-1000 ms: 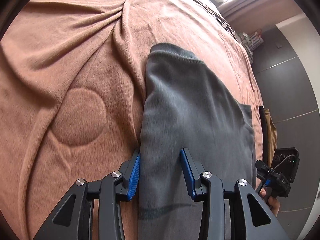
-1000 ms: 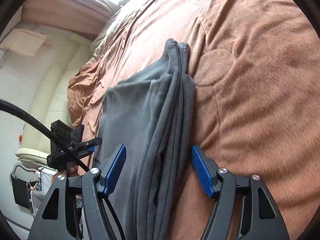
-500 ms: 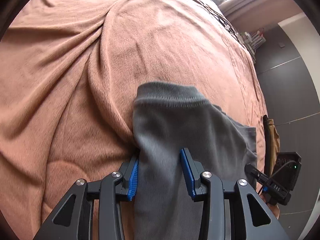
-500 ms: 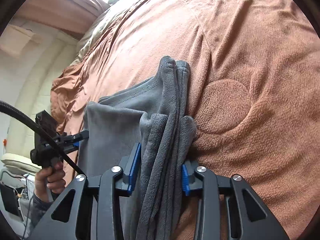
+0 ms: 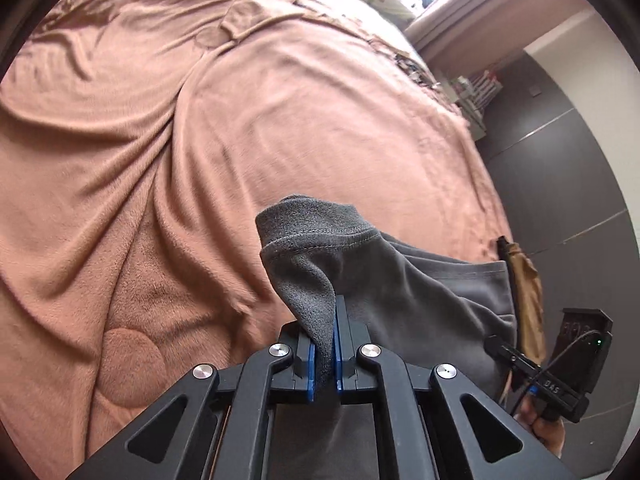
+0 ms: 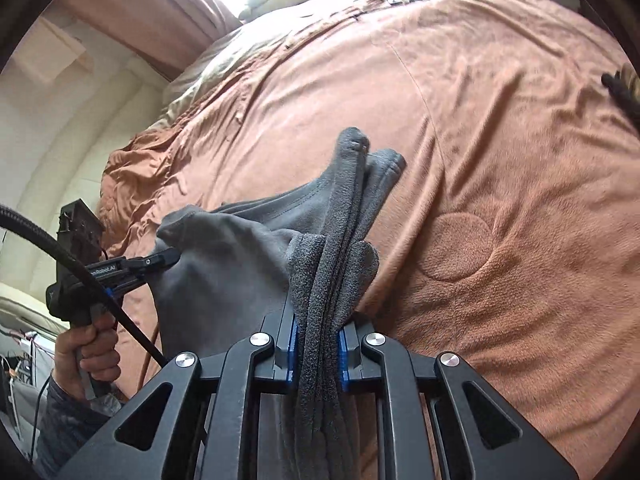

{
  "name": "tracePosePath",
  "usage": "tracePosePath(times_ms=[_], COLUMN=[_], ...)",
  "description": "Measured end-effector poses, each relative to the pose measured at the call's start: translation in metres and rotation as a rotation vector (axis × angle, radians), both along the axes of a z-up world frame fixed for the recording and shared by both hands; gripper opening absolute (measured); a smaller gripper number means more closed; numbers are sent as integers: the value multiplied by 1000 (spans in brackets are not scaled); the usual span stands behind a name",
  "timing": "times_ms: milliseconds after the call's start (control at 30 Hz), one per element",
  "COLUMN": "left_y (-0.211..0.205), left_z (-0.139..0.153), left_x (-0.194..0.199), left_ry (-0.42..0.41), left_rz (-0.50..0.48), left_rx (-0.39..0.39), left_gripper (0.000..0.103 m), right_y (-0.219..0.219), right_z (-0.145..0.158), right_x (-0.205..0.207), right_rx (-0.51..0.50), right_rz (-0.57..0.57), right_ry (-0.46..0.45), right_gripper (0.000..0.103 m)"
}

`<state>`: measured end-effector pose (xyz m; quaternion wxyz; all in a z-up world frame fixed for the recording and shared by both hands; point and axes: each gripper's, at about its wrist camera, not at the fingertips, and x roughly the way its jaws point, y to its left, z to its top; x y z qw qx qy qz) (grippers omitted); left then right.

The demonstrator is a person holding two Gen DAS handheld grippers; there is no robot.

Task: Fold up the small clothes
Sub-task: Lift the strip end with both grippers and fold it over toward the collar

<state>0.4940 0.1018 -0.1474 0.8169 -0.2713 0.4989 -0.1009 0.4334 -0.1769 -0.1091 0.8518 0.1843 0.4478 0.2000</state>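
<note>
Grey garment [image 5: 400, 292] lifted over brown blanket [image 5: 160, 160], left gripper [image 5: 325, 344] jaws clamped on one edge, right gripper [image 6: 318, 344] jaws clamped on bunched folds

My work surface is a bed under a rumpled brown fleece blanket [image 5: 280, 128], circular quilting marks pressed into it. Beyond its far edge, a bright window with pinkish curtain [image 6: 132, 8] (overexposed). Dark grey panelled wall [image 5: 560, 184] on one side; cream padded wall [image 6: 60, 152] on the other.
</note>
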Motion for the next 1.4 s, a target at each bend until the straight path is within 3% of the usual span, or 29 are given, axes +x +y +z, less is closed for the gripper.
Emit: tracePosePath(times_ms=[300,500,867,1133,1400], left_y=[-19,-24,-41,-93,-157], left_z=[91,125,197,256,292], left_x=[-59,-106,-190,-227,-242], left_ry=[-153,-232,-365,-460,-507], left_rz=[-21,-25,-39,-108,-204], left_rx=[-12,-54,-69,-86,-106], left_gripper=[6,6,6,6,6], right_y=[-14,-22,-41,-96,-149], right_z=[51,74,154,208,236], right_x=[-80,-135,-255,-344,-416], right_rx=[-1,-26,-54,-103,-170], right_rz=[29,42,54,-6,-75], right_ry=[-141,-209,-432,-551,-613], right_gripper=[12,11,11,11,11])
